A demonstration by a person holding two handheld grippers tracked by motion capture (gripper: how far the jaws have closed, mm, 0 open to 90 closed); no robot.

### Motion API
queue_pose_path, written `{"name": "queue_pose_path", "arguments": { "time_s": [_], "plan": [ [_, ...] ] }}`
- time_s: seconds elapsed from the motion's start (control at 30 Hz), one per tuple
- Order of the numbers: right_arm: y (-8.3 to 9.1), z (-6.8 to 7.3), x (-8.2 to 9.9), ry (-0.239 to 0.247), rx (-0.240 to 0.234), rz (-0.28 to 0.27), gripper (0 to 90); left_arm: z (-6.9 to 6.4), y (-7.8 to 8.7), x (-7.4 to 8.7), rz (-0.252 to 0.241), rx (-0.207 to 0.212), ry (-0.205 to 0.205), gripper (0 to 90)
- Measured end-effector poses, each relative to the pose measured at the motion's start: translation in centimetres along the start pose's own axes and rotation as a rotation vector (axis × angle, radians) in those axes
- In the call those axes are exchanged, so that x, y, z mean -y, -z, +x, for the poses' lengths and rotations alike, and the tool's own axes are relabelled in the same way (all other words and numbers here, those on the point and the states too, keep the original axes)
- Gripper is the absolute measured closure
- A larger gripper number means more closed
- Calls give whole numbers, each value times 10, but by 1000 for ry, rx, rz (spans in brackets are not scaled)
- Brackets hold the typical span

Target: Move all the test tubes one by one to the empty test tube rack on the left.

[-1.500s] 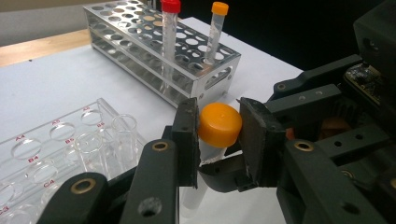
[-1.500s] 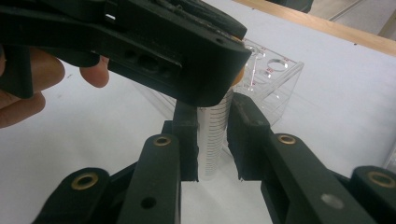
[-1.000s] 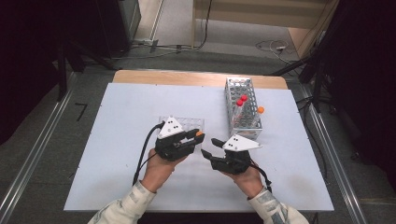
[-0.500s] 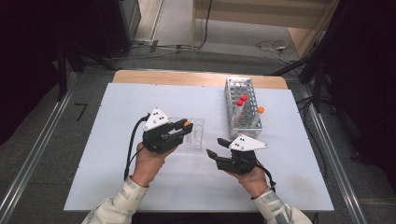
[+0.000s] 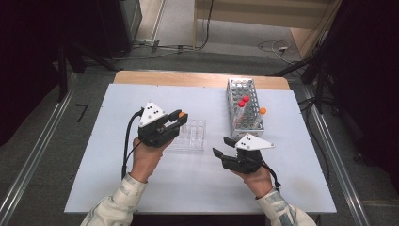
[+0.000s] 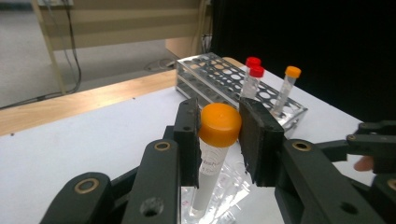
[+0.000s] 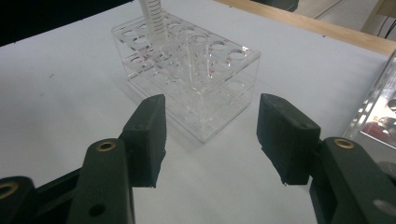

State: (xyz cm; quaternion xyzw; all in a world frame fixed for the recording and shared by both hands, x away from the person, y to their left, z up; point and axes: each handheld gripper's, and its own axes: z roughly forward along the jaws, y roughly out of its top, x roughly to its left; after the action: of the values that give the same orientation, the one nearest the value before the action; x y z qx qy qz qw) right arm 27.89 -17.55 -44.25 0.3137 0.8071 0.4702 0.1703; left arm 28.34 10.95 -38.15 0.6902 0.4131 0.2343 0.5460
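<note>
My left gripper (image 5: 180, 119) is shut on a clear tube with an orange cap (image 6: 219, 124), gripping it just below the cap and holding it upright. The tube's lower end (image 7: 152, 14) hangs at the far-left holes of a clear plastic rack (image 5: 194, 135); I cannot tell whether it is inside a hole. My right gripper (image 5: 221, 146) stands open to the right of that rack and low over the table, its jaws pointing at the clear rack (image 7: 196, 70) with nothing between them.
A metal tube rack (image 5: 244, 113) stands at the back right, holding two red-capped tubes (image 5: 243, 101) and an orange-capped tube (image 5: 262, 111). The white table top (image 5: 117, 108) ends in a wooden strip (image 5: 197, 78) at the far side.
My left gripper has carried the orange-capped tube left and away from the right gripper, ending over the clear rack's left end. The right gripper has stayed about where it was.
</note>
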Motion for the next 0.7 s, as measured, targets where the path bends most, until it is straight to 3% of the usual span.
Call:
{"name": "queue_pose_path", "arguments": {
  "time_s": [0.37,0.7],
  "plan": [
    [0,-1,0,-1,6,-3,411,-3,-13,12,35,-18,-17,698],
    [-1,-1,1,1,8,6,411,-3,-25,32,85,-40,-25,697]
  ]
}}
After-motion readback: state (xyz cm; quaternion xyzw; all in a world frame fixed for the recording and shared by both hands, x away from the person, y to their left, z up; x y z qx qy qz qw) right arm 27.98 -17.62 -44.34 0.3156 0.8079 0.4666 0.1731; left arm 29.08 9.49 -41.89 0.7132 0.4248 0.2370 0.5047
